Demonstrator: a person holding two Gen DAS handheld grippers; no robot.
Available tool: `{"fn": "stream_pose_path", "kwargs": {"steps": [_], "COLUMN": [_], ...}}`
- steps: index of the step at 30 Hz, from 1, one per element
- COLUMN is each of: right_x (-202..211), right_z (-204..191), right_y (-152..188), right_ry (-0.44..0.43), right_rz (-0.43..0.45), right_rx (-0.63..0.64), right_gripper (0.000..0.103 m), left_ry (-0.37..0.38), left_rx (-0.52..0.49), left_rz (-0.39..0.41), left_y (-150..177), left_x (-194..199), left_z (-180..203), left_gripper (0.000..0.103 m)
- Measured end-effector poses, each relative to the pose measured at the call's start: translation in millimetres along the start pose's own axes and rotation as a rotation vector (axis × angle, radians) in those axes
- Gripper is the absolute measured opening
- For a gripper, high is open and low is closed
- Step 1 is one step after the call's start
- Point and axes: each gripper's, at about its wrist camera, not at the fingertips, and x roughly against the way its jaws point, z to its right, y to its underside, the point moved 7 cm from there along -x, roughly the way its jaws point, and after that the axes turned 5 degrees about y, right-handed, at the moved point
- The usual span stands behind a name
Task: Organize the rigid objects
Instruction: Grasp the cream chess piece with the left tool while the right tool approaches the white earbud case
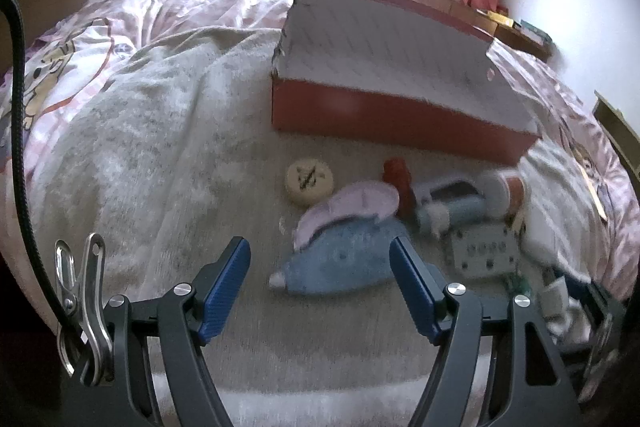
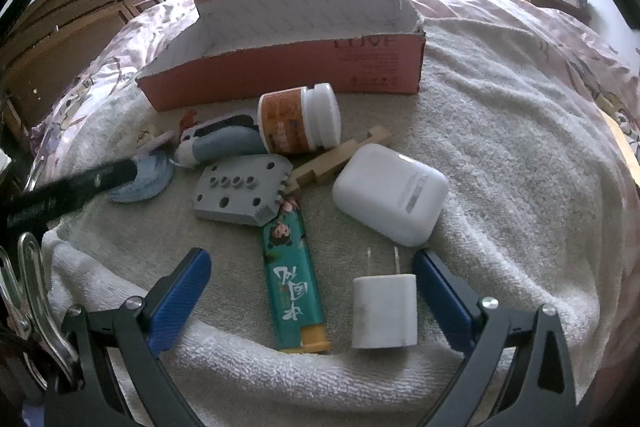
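Nothing looks sorted yet — the red cardboard box [image 2: 384, 63] stands open on the bed's white towel [image 2: 500, 147], and as much of its pale lining as shows holds nothing, though its floor is partly hidden by the near wall. Everything rigid lies loose on the towel in front of it: an orange-labelled pill bottle [image 2: 300, 119] on its side just before the box, a grey perforated block [image 2: 238, 193], a wooden piece [image 2: 340, 159] poking out between them, a white earbud case [image 2: 390, 193], a green lighter [image 2: 294, 287] and a white plug adapter [image 2: 384, 311]. A blue and pink soft toy [image 1: 344, 259] and a round cream-coloured disc [image 1: 308, 181] lie to the left of the pile. The right tool [image 2: 312, 297] hangs spread wide with the lighter and adapter between its fingers, pinching neither; the left tool [image 1: 320, 283] is also spread — empty — with the toy beyond its tips. By my reading the whole job remains: each hard item has to go into the box.
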Motion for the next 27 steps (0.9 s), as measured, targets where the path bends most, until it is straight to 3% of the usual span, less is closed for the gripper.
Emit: {"fn": "stream_pose_path", "kwargs": {"steps": [5, 8, 13, 18, 23, 27], "right_x": [-1, -1, -2, -3, 4, 16], "right_z": [1, 1, 0, -1, 1, 4], "right_y": [0, 1, 1, 1, -4, -10], "right_ry": [0.005, 0.008, 0.020, 0.020, 0.020, 0.025], "right_rz": [0.000, 0.000, -0.002, -0.001, 0.026, 0.076], "right_rx": [0.007, 0.009, 0.021, 0.021, 0.010, 0.014], "right_gripper": [0.103, 0.103, 0.103, 0.103, 0.100, 0.100], "left_ry": [-0.032, -0.032, -0.048, -0.006, -0.036, -0.075], "left_rx": [-0.018, -0.022, -0.022, 0.017, 0.037, 0.011], "left_rz": [0.032, 0.032, 0.027, 0.043, 0.089, 0.048], "left_y": [-21, -30, -34, -33, -35, -36], "left_x": [-10, -16, -25, -10, 3, -12], "left_z": [0, -1, -3, -10, -23, -27], "left_gripper": [0.074, 0.066, 0.065, 0.065, 0.065, 0.045]}}
